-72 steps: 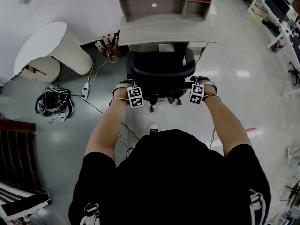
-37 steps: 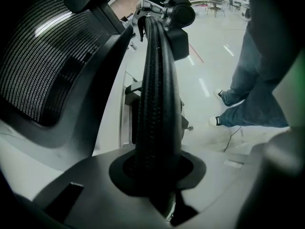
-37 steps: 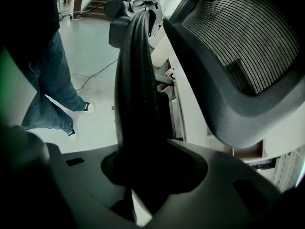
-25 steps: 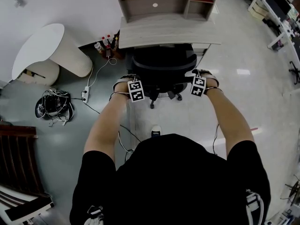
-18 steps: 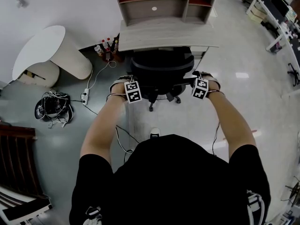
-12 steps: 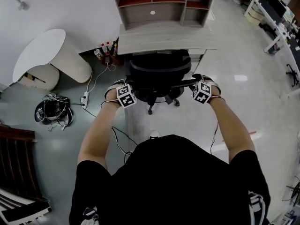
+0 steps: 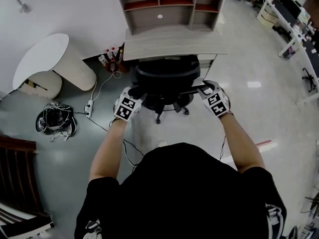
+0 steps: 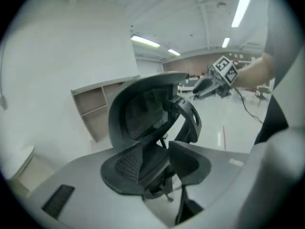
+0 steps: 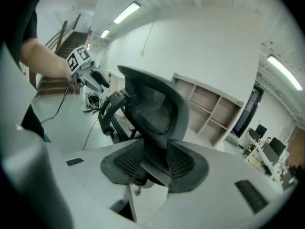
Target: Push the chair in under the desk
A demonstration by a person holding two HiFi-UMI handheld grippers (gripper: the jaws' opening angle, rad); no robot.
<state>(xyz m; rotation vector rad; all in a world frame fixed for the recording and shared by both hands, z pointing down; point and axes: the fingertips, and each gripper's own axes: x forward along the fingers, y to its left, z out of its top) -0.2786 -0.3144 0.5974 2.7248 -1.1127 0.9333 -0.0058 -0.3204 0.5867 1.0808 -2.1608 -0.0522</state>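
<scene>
The black mesh office chair (image 7: 167,78) stands against the grey desk (image 7: 172,41), seat under the top and backrest just in front of the edge. My left gripper (image 7: 135,92) hangs by the chair's left side, tilted outward, jaws open with nothing between them. My right gripper (image 7: 203,87) is at the right armrest (image 7: 195,88), tilted outward; its jaws are closing and nothing shows between them. The left gripper view shows the chair (image 8: 143,123) side-on, a little way off, with the right gripper (image 8: 212,82) beyond it. Seen from the right gripper view, the chair (image 9: 152,113) has the left gripper (image 9: 95,79) behind it.
A shelf hutch (image 7: 172,4) sits on the desk. A white rounded table (image 7: 50,54), bottles (image 7: 107,54), a power strip (image 7: 89,108) and a cable heap (image 7: 55,121) lie to the left. Dark wooden steps (image 7: 15,183) are at the lower left, other desks (image 7: 294,14) far right.
Both grippers have drawn back a little from the chair's sides and turned outward. The chair stands slightly further in under the desk than in the oldest frame.
</scene>
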